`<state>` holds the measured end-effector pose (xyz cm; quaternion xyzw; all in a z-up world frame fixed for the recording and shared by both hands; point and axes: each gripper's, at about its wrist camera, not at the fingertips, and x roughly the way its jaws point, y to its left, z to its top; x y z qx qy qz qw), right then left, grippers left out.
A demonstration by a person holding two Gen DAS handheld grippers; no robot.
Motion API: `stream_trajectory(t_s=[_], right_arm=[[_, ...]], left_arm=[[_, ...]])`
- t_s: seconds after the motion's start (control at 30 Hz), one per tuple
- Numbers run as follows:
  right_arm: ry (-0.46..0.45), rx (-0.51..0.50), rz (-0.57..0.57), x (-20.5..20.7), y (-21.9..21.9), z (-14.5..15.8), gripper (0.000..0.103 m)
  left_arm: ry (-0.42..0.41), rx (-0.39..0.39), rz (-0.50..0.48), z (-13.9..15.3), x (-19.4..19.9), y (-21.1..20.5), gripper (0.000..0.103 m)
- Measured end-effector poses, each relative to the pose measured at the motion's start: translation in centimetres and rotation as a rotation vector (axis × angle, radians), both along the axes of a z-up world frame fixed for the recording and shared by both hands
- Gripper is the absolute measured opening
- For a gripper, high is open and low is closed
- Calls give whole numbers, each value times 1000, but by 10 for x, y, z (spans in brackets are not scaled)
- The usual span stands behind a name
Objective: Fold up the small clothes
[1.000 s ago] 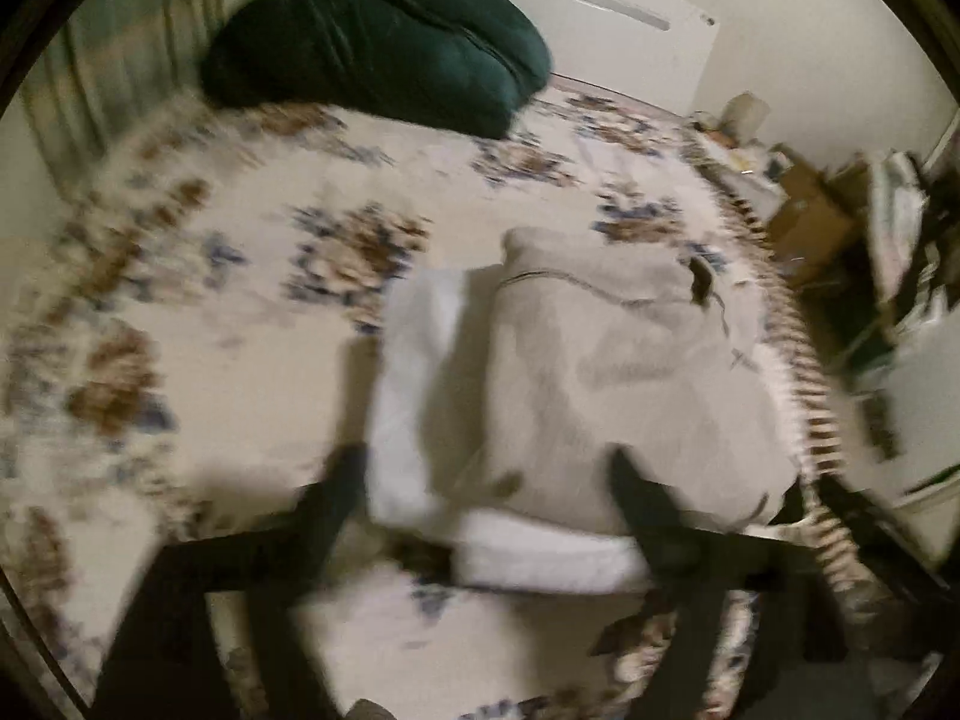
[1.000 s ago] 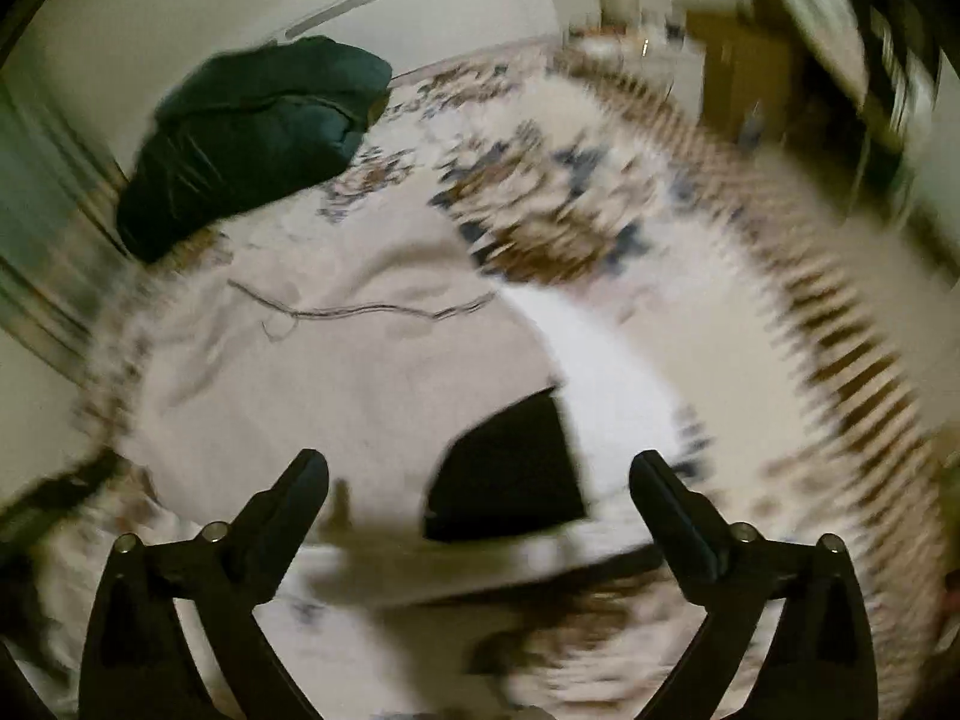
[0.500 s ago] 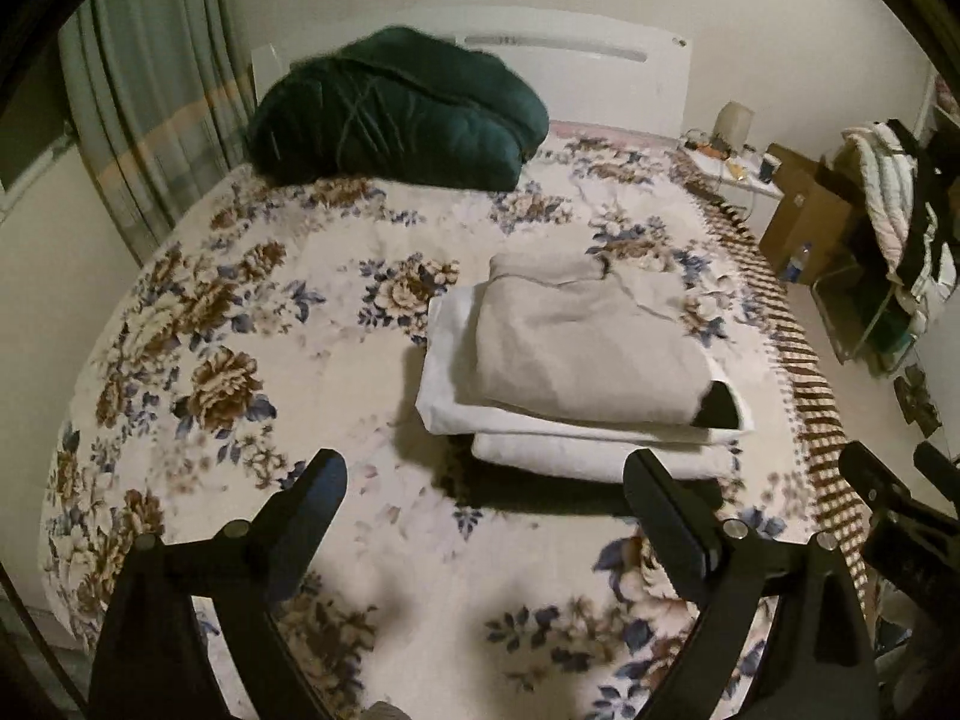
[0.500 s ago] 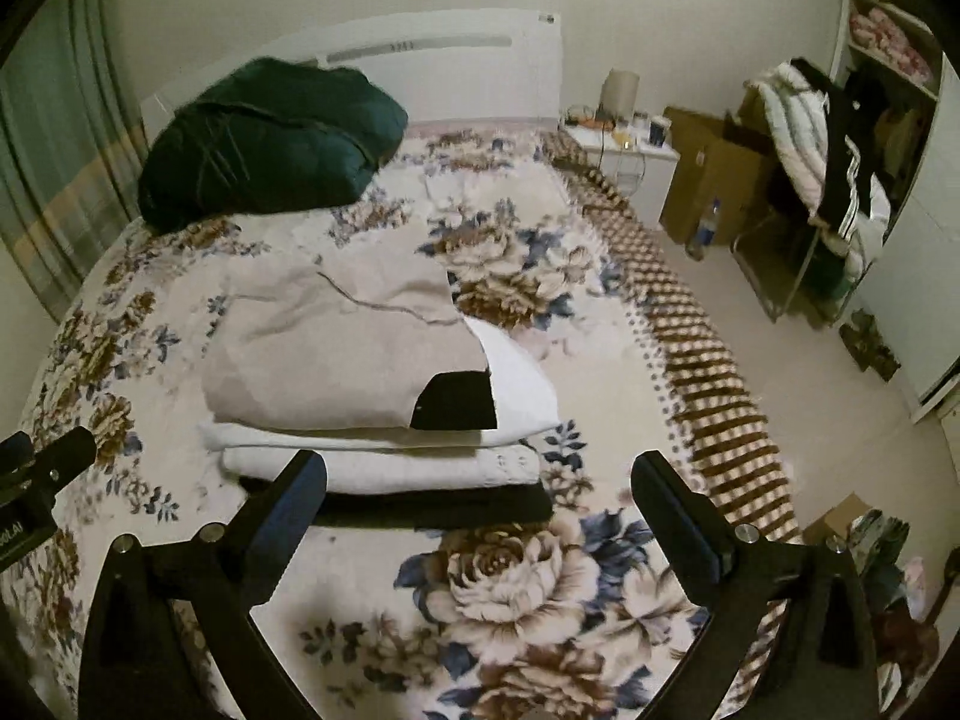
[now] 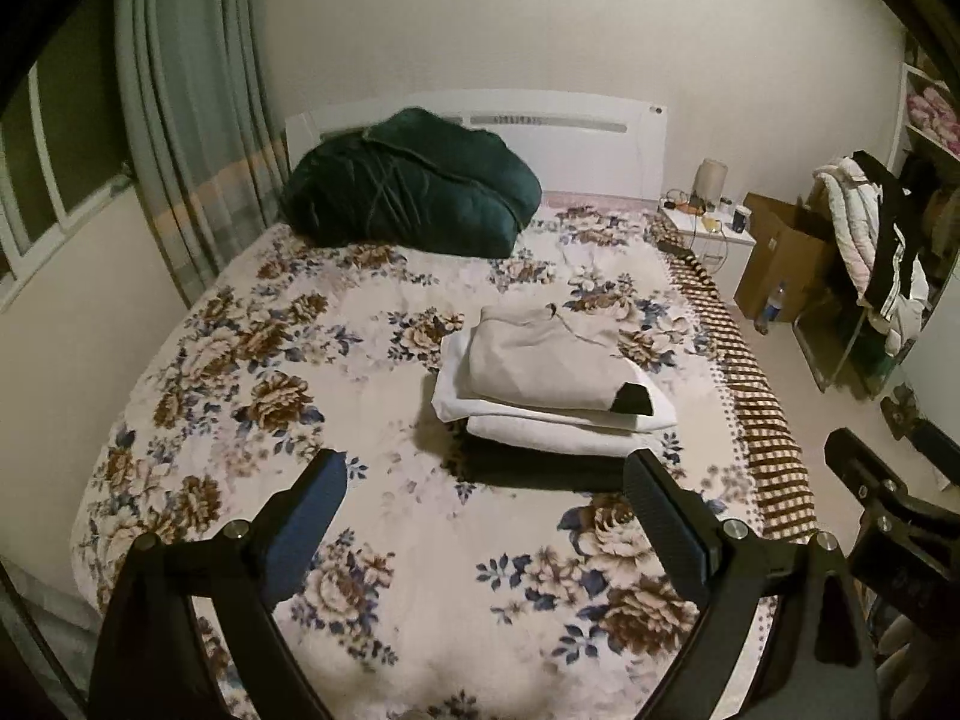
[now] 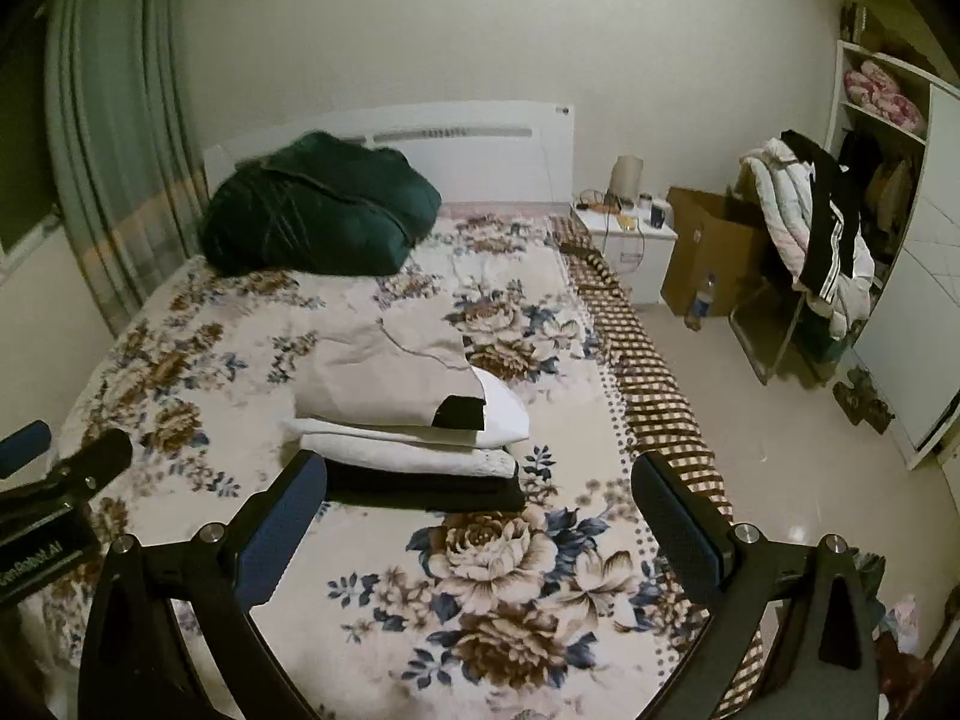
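Hovering above a flowered bedspread (image 5: 252, 372), the left gripper (image 5: 486, 498) fills the lower part of its frame, fingers spread wide and holding nothing. At centre frame lies a stack of folded clothes (image 5: 552, 402): beige garment (image 6: 390, 381) on top, white pieces beneath, a black one at the bottom. The right gripper (image 6: 480, 498) sits low in its own view, likewise wide apart and empty, with a dark green bundle (image 6: 318, 207) upper left.

A home bedroom.
Ahead of the tool lies a bed (image 5: 252, 396) with floral bedspread and white headboard (image 5: 576, 144); curtains (image 5: 192, 138) hang far left, a nightstand (image 6: 630, 240) stands right.
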<state>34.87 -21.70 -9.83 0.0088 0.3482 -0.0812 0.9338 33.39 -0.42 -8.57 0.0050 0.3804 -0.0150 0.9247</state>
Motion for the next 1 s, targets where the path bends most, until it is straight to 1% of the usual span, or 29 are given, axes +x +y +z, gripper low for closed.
stream_trajectory(t_s=[0.2,0.3,0.47,0.53,0.6,0.87,1.0], right_arm=[[-70,-1,26,-82,-2,55,103],[-82,6,42,-117,-2,75,103],[-97,-8,62,-157,0,96,103],[-97,-2,59,-169,-1,103,103],[-104,-2,53,-180,0,109,103],[-133,-19,55,-197,9,128,103],[-137,-19,61,-194,14,131,103]], left_arm=[[-45,-4,15,30,-57,-5,94],[-64,-7,30,40,-79,-5,94],[-87,-18,44,53,-106,-3,94],[-92,-18,46,57,-115,-2,95],[-92,-19,44,60,-121,-2,102],[-118,3,33,68,-137,6,103],[-120,6,38,69,-139,7,103]])
